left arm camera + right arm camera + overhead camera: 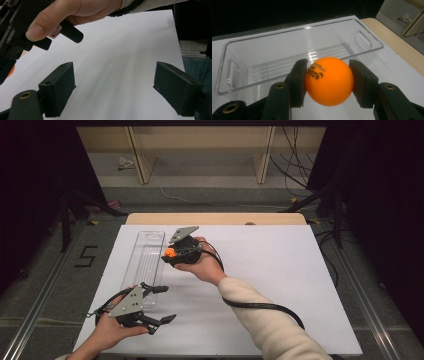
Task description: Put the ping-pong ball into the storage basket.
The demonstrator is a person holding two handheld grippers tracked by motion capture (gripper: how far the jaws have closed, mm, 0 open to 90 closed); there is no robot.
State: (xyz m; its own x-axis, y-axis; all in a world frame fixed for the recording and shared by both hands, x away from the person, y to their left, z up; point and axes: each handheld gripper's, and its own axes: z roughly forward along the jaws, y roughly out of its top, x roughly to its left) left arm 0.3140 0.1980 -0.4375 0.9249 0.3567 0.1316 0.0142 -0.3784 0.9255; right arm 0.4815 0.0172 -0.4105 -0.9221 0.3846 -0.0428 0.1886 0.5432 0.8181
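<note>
Lab/test rig: black curtains (30,180), floor cables (295,165), white-covered table (280,270).

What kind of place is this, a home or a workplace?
Probably a lab or recording studio, not a home: dark curtains flank the table, loose cables lie on the floor, and a number 5 is taped there beside a metal rail.

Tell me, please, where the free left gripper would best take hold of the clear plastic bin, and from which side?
Probably a long side wall of the clear plastic bin, just below the rim, approached from above with one jaw inside and one outside. The bin sits upright and open-topped, with thin straight walls. The left gripper is open at its near end; the right gripper holds the orange ball beside it, so keep clear.
</note>
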